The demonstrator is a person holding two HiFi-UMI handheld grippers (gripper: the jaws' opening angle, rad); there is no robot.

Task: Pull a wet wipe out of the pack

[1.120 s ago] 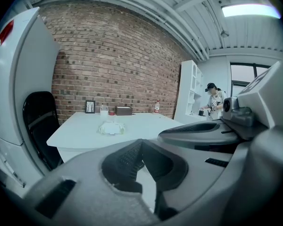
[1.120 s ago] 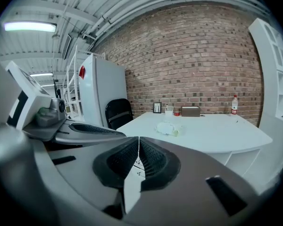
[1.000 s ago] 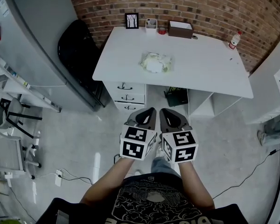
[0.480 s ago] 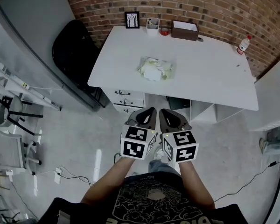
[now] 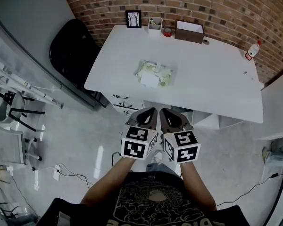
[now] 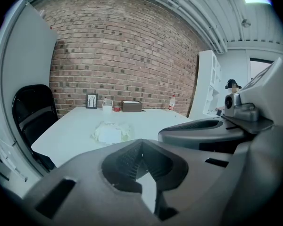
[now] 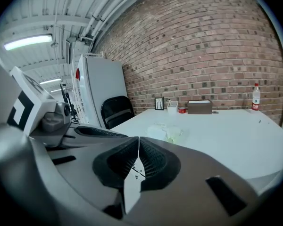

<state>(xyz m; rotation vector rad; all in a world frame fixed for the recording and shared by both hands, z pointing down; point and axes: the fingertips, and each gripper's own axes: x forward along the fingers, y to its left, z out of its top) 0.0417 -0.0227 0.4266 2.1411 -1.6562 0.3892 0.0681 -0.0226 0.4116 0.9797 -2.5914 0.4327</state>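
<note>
Standing short of the white table, the person holds the left gripper and the right gripper side by side, marker cubes nearly touching.

1. Left gripper jaws: pressed together along their whole seam, with nothing between them (confirmed in the left gripper view, where the ribbed pads meet at the tip).
2. Right gripper jaws: likewise pressed together and empty.
3. Wet wipe pack: flat on the table top, ahead of both sets of jaw tips and well apart from them. In the left gripper view the pack sits beyond the tip and slightly to the left of the jaw line; in the right gripper view it sits beyond the tip and slightly to the right.
4. Beyond the pack, far ahead of the jaws, a row of items stands along the brick wall: a small picture frame, a white cup, a brown box and, far to the right of the jaws, a bottle.
5. A black chair stands ahead and to the left of the left jaws, beside the table.
</note>
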